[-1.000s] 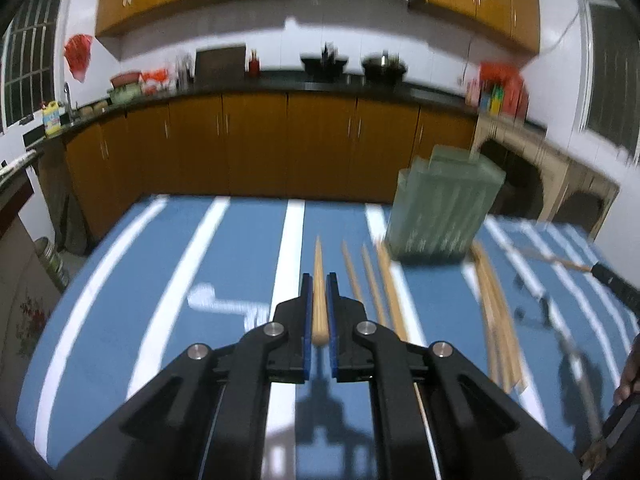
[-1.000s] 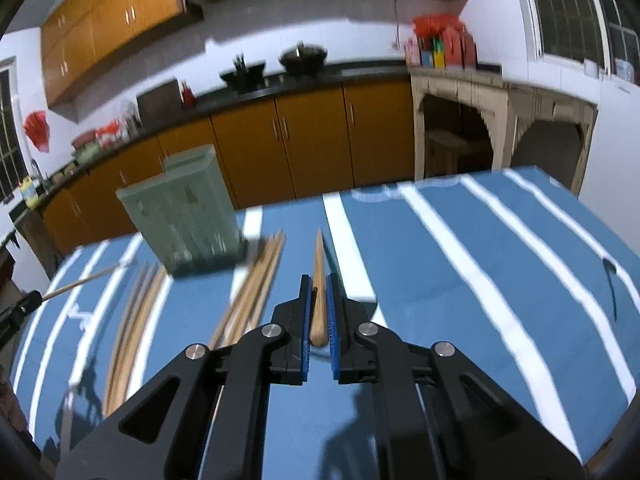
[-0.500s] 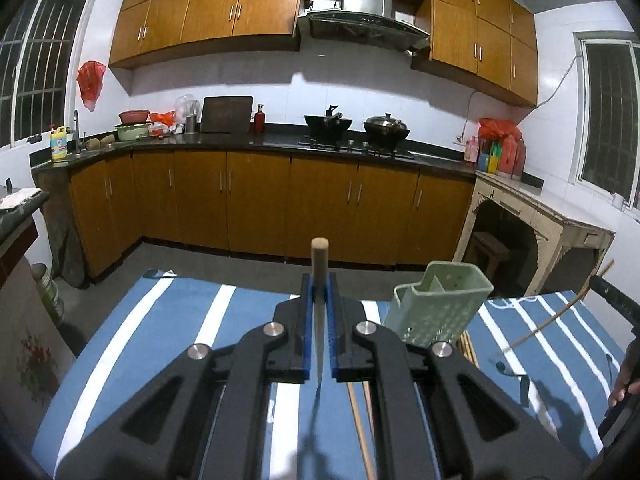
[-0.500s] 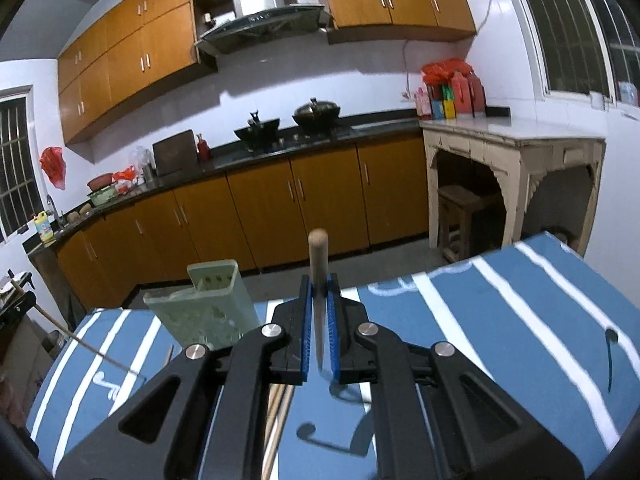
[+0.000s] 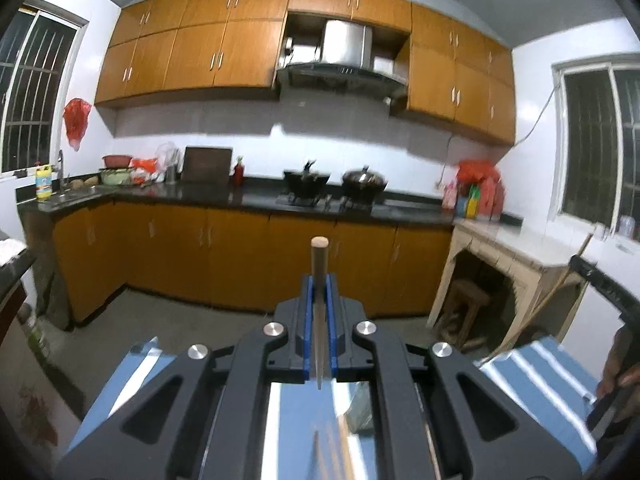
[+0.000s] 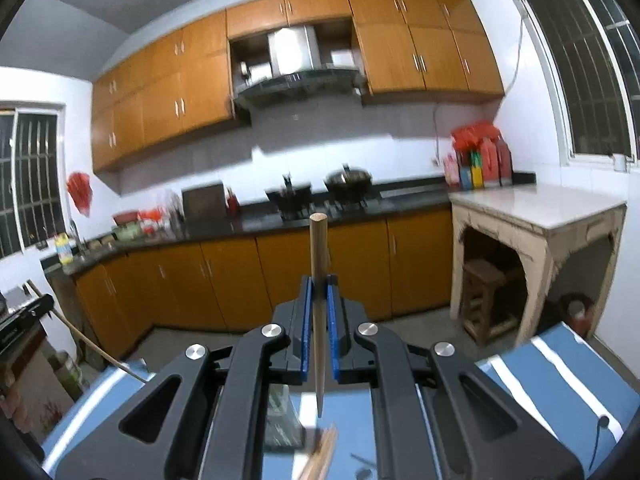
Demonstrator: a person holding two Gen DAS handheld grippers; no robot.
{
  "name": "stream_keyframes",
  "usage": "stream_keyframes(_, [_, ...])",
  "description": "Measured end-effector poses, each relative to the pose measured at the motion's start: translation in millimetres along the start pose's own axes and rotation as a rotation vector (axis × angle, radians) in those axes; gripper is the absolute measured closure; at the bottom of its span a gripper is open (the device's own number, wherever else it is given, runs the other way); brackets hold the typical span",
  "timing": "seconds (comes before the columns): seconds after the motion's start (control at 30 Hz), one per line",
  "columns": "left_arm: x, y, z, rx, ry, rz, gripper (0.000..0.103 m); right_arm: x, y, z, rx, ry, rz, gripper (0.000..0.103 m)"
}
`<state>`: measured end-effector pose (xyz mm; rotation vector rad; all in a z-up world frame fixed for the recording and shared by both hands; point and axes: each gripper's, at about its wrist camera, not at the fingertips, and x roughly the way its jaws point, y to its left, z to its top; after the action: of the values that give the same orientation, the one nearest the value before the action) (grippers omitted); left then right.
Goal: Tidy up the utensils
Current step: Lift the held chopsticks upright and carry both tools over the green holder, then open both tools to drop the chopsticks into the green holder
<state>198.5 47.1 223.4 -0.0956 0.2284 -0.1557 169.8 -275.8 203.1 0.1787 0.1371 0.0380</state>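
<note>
My left gripper (image 5: 319, 280) is shut on a wooden chopstick (image 5: 319, 258) that stands upright between the blue pads, thick end up. My right gripper (image 6: 319, 282) is shut the same way on a second chopstick (image 6: 319, 246). Both are lifted well above the blue striped tablecloth (image 5: 540, 380) (image 6: 560, 368). The green utensil holder (image 5: 360, 408) (image 6: 280, 412) shows only in part beneath the gripper bodies. Loose chopsticks (image 6: 322, 454) lie on the cloth beside it. The other gripper with its stick shows at the right edge (image 5: 600, 280) and the left edge (image 6: 28, 312).
Orange base cabinets (image 5: 240, 260) and a dark counter with a stove and pots (image 5: 332, 188) run along the far wall. A stone side table (image 6: 540, 216) with a stool (image 6: 484, 292) under it stands at the right. A person's hand (image 5: 620, 368) shows at the right edge.
Both grippers have risen from the table and tipped up toward level, each carrying its chopstick. The cloth, holder and loose chopsticks have dropped to the bottom of both views.
</note>
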Motion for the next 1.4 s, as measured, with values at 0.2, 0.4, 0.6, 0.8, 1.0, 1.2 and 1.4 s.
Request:
stream_keyframes(0.2, [19.1, -22.5, 24.3, -0.03, 0.016, -0.09, 0.096, 22.6, 18.1, 2.0, 0.007, 0.008, 0.075, 0.095])
stream_keyframes(0.4, [51.5, -40.4, 4.4, -0.031, 0.083, -0.117, 0.096, 45.9, 28.9, -23.8, -0.002, 0.06, 0.101, 0.095])
stream_keyframes(0.6, [78.5, -46.4, -27.7, -0.028, 0.111, -0.119, 0.096, 67.4, 26.0, -47.9, 0.018, 0.131, 0.104, 0.095])
stream_keyframes(0.8, [103.9, -47.8, -52.3, -0.029, 0.185, -0.103, 0.096, 76.7, 25.5, -63.7, 0.014, 0.198, 0.094, 0.095])
stream_keyframes(1.0, [104.9, -40.6, -61.5, -0.029, 0.217, -0.071, 0.09, 67.8, 18.9, -64.7, 0.02, 0.211, 0.085, 0.079])
stream_keyframes(1.2, [82.5, -27.9, -58.1, -0.047, 0.198, -0.049, 0.075, 44.2, 9.9, -60.1, 0.023, 0.177, 0.062, 0.06])
stream_keyframes(1.4, [46.9, -11.4, -59.4, -0.074, 0.175, -0.017, 0.067, 13.9, -9.0, -78.9, 0.061, 0.207, 0.027, 0.059])
